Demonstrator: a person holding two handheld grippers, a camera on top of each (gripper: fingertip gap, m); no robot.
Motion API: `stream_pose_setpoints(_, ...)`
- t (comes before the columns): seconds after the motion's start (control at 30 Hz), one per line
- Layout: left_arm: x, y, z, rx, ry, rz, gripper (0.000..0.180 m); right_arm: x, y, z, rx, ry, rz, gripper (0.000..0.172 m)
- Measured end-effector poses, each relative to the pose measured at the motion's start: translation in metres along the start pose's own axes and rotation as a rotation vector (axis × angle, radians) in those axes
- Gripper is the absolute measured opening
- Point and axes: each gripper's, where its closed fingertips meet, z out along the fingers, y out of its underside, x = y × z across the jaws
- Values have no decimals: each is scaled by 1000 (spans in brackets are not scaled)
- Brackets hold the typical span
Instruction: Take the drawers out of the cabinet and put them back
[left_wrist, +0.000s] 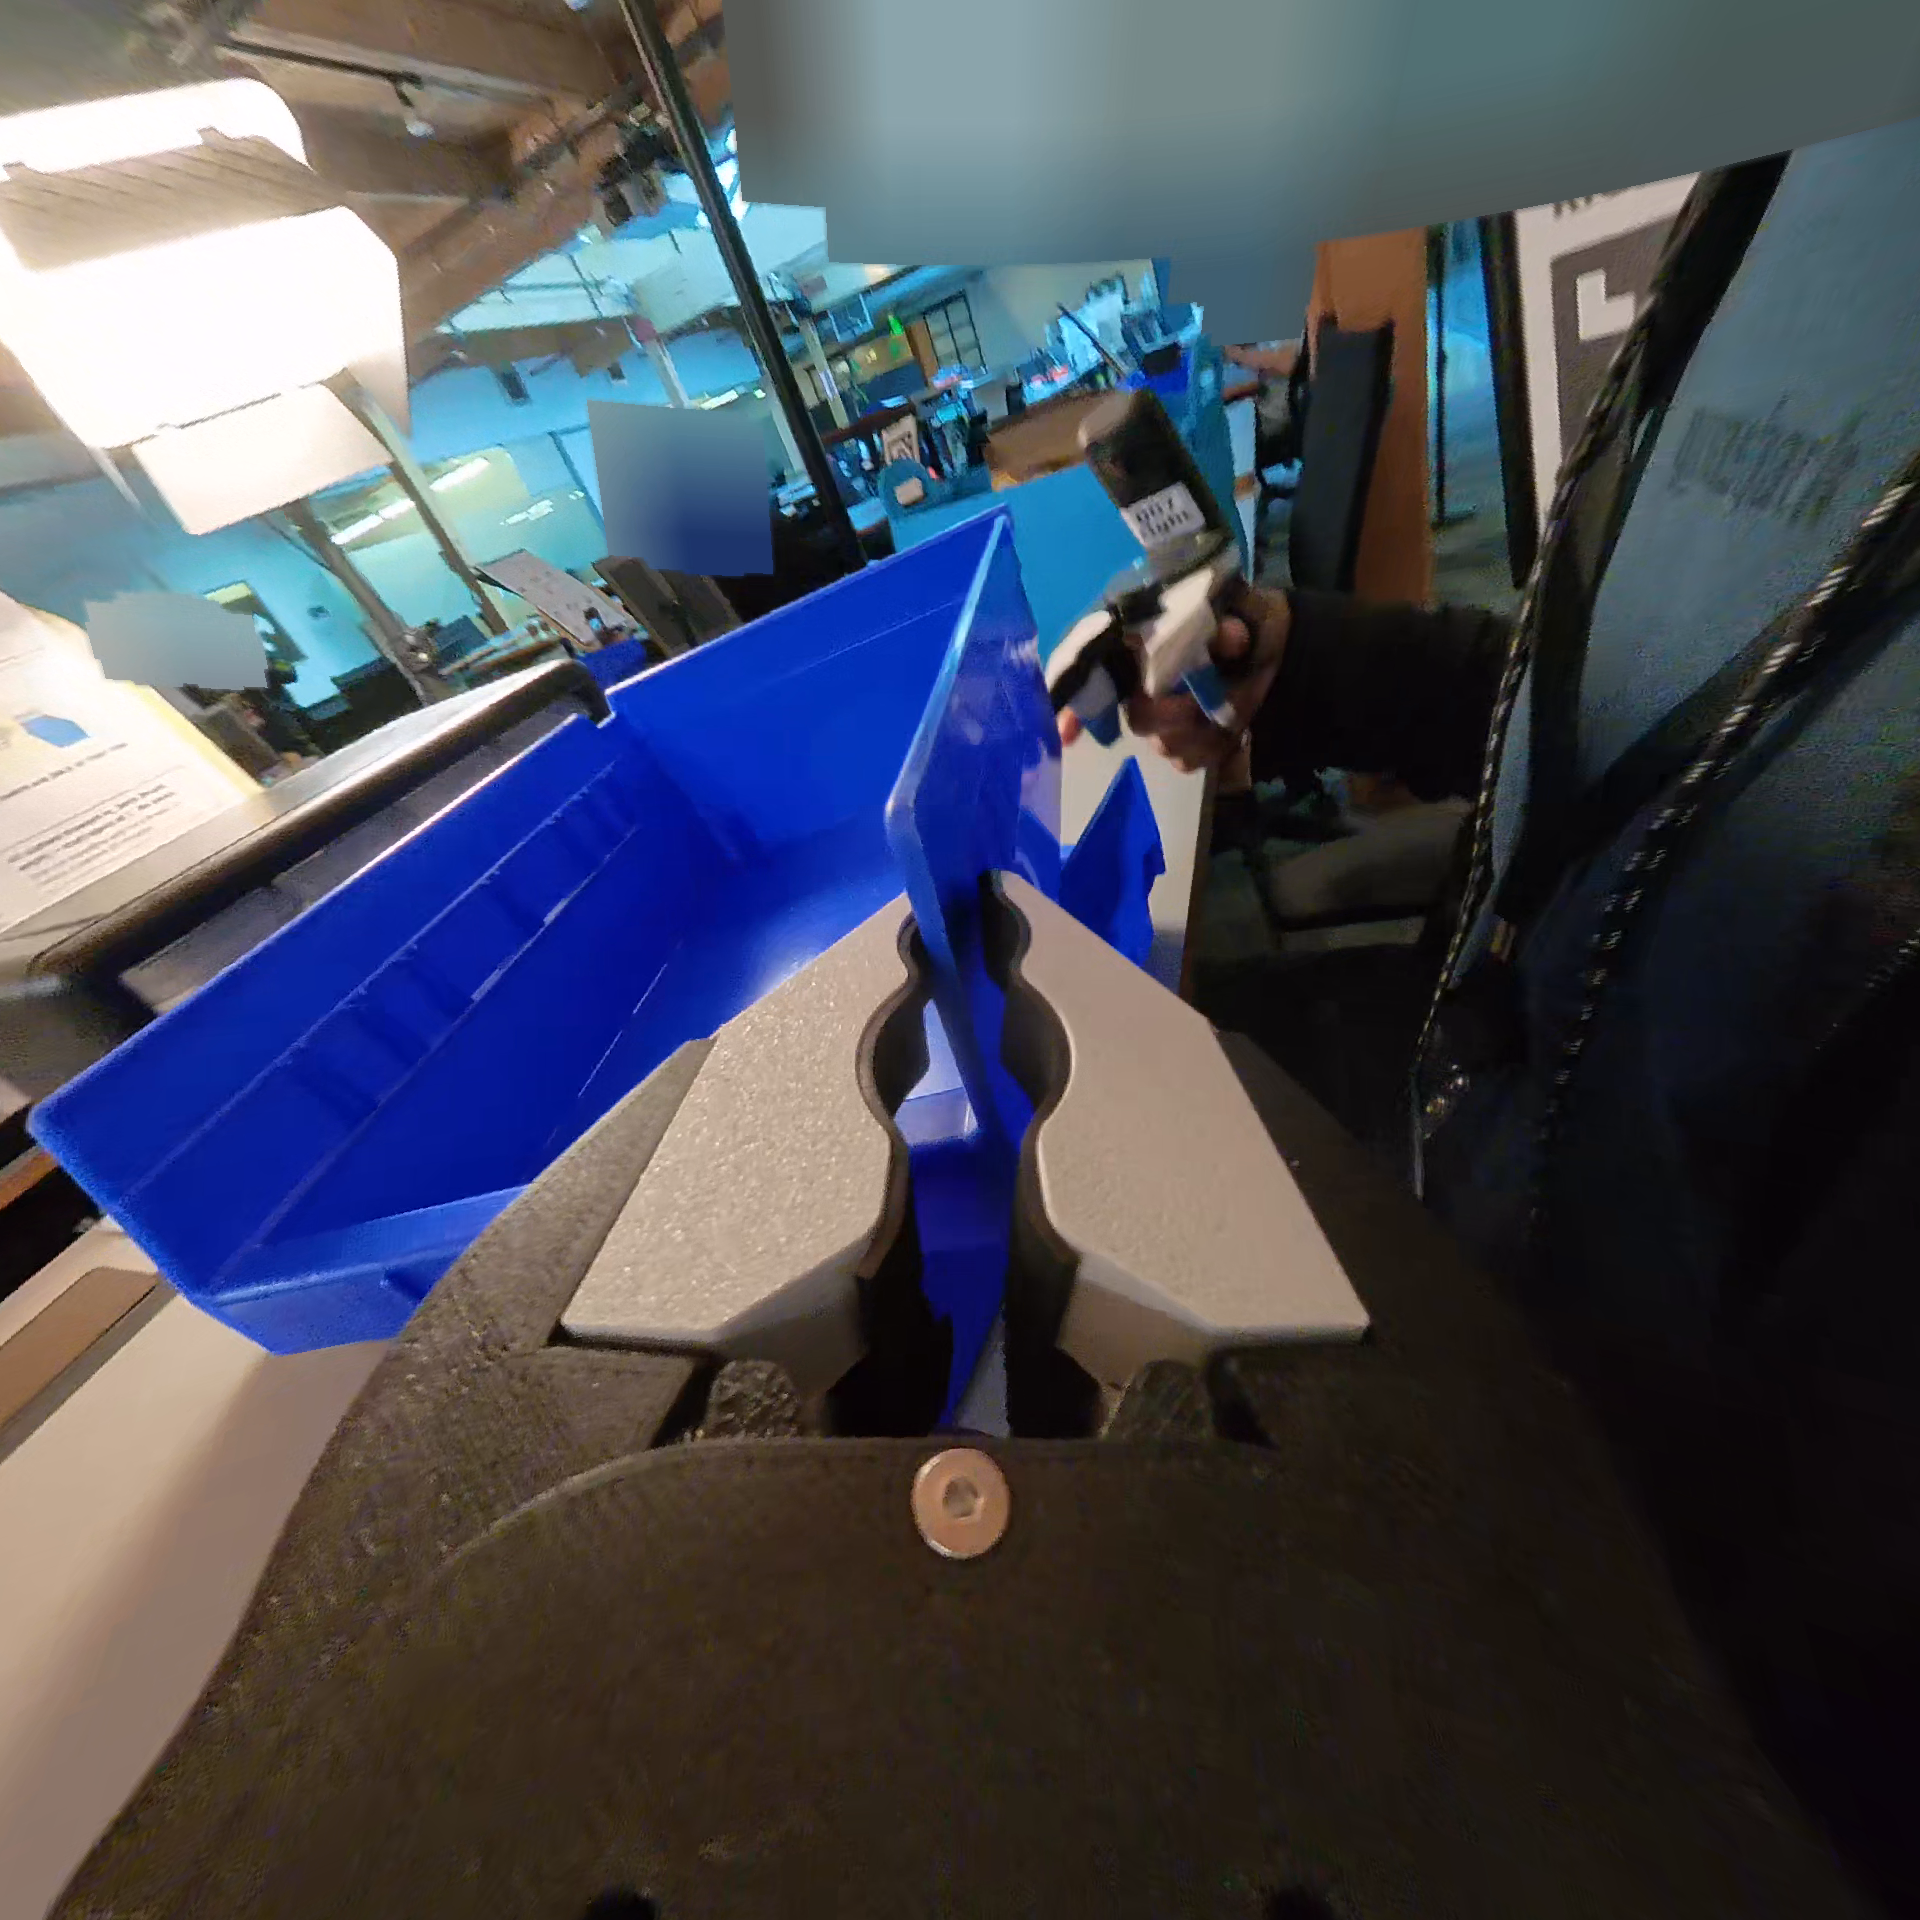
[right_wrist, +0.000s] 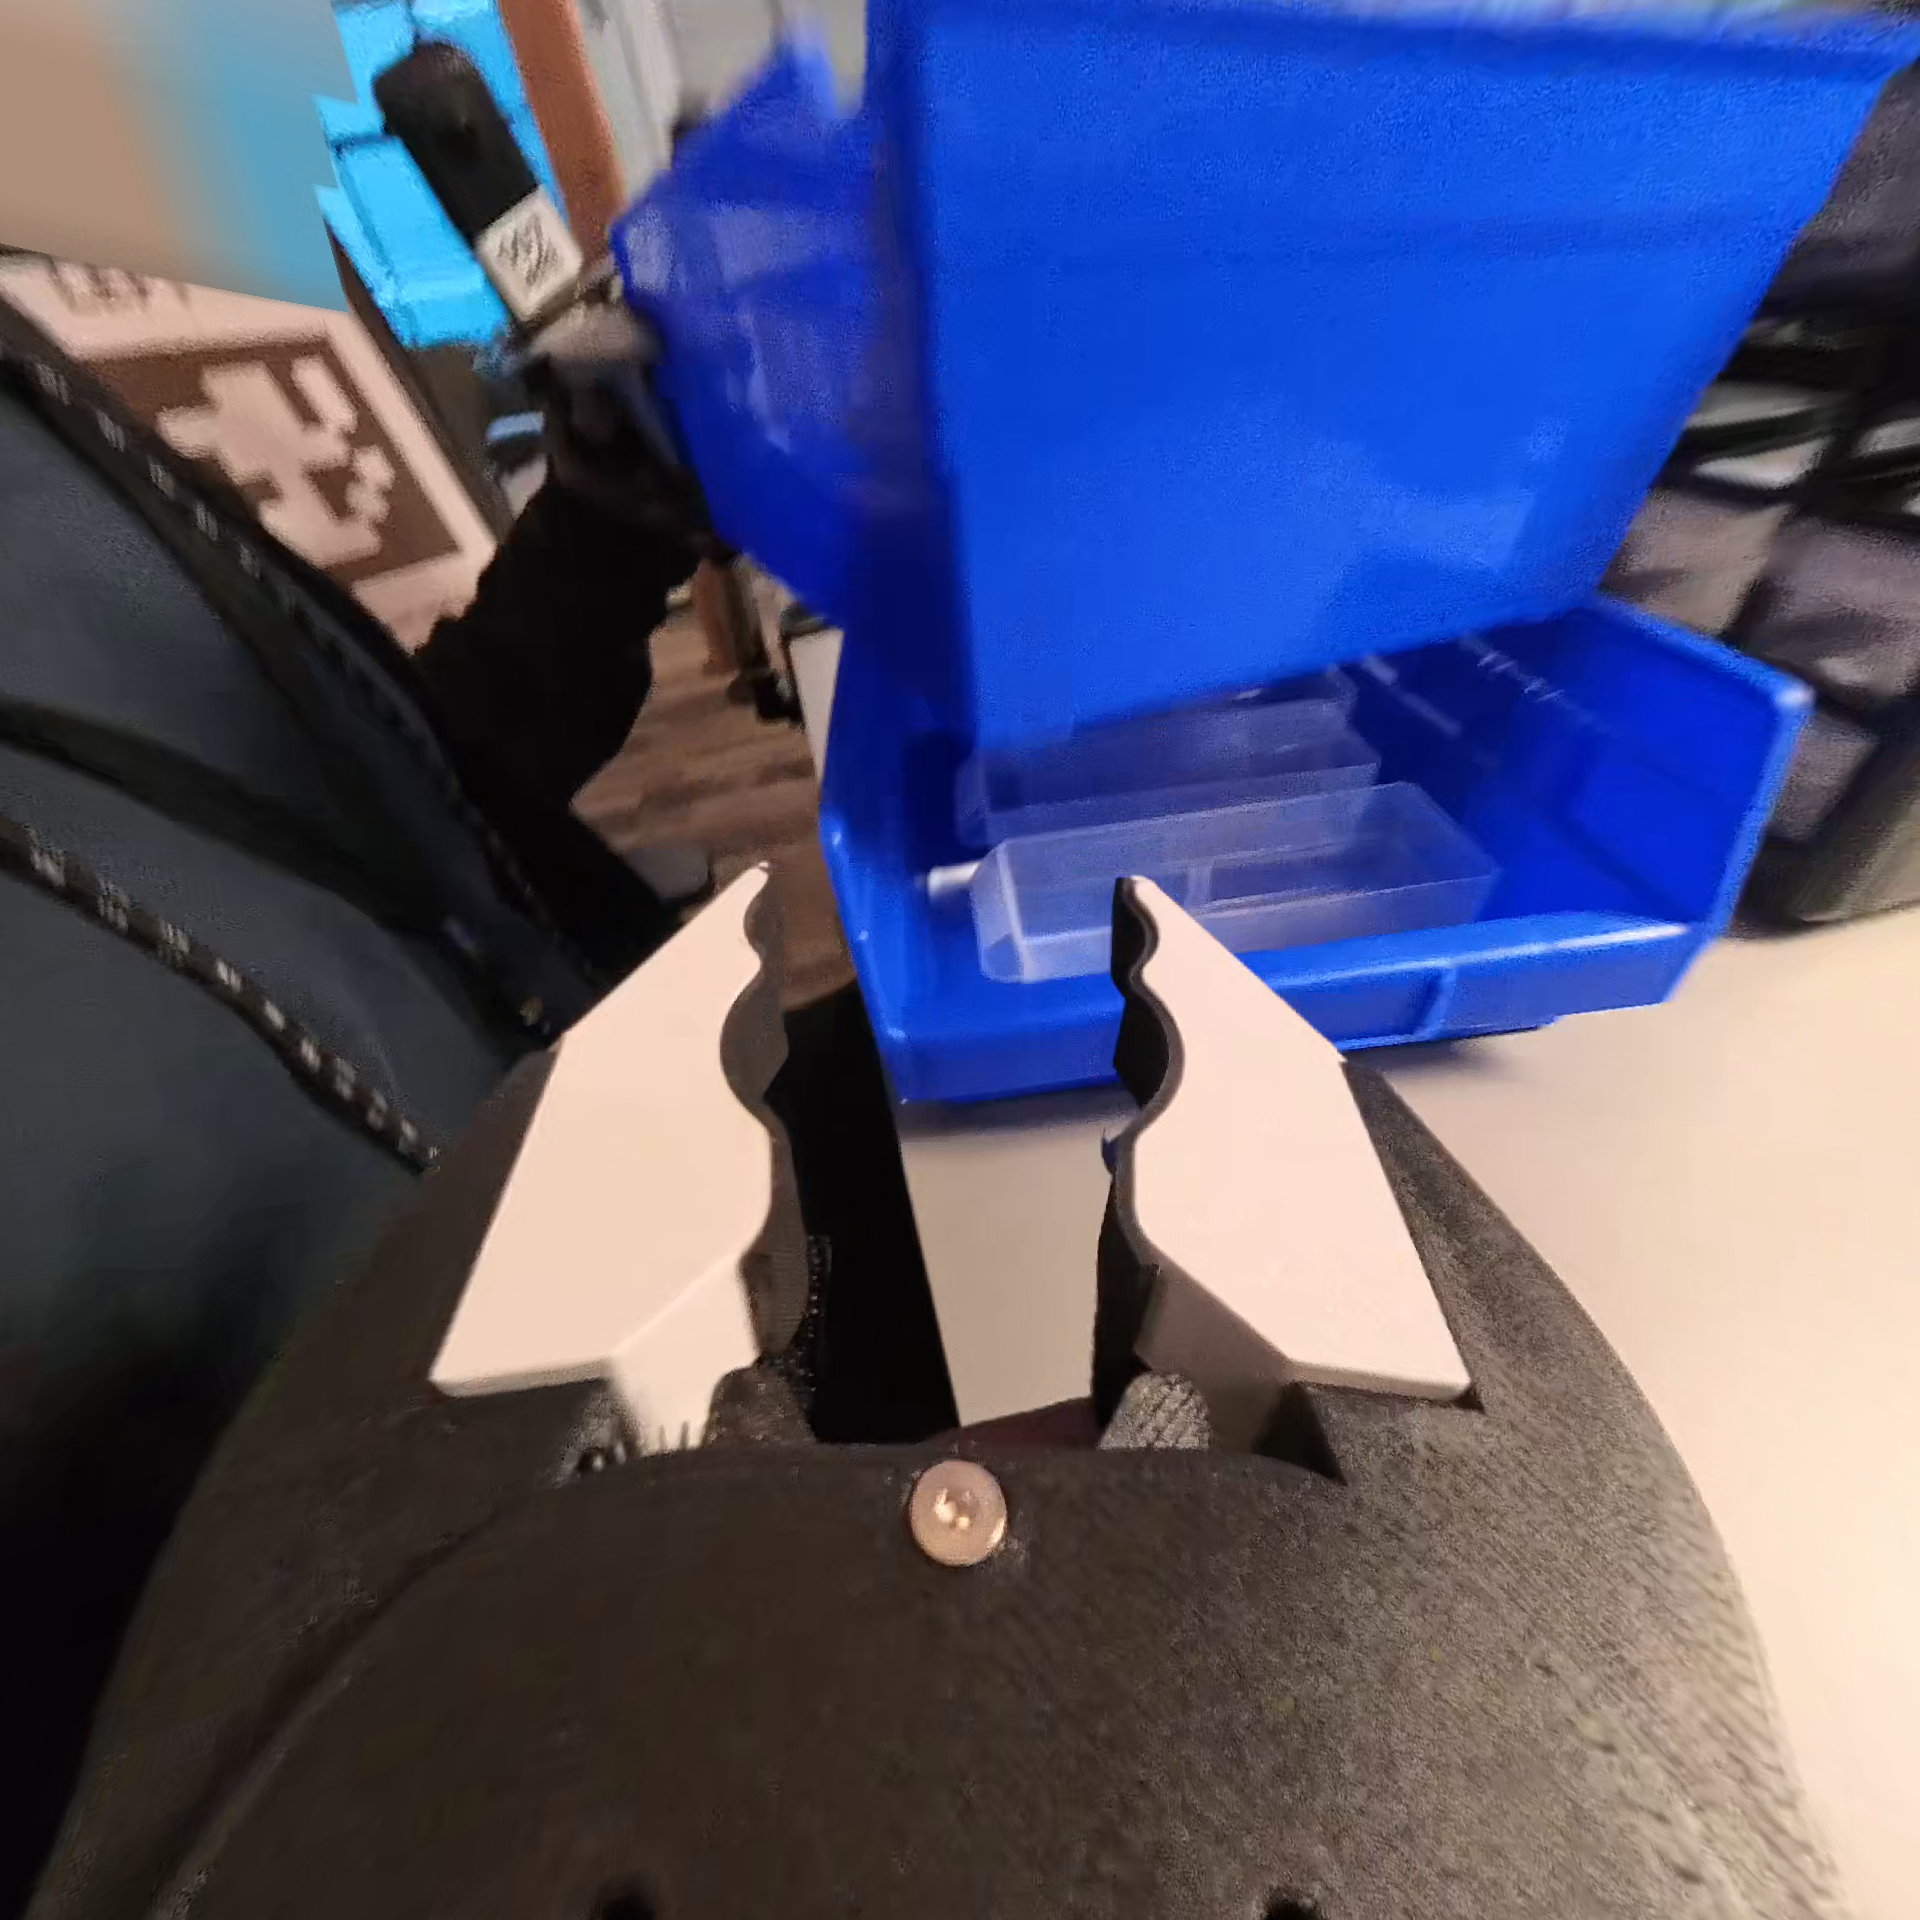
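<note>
My left gripper is shut on the thin side wall of an empty blue bin and holds it tilted in the air. In the right wrist view this bin hangs above a second blue bin on the table, with the left gripper at its left edge. The lower bin holds two clear plastic drawers, a near one and a far one. My right gripper is open and empty, just in front of the lower bin's near left corner. It also shows in the left wrist view, held by a hand.
The pale table top runs to the right of the lower bin. A person in dark clothing stands close on the right of the left wrist view. A black bar lies behind the raised bin. The table's left edge is near the lower bin.
</note>
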Motion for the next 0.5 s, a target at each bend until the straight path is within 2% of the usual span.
stream_pose_setpoints(0.2, -12, 3, 33, -16, 59, -7, 9, 35, -46, -22, 155, 143, 119, 67)
stream_pose_setpoints(0.5, -23, 5, 27, 80, 13, -30, 15, 71, -65, -18, 160, 209, 335, 71)
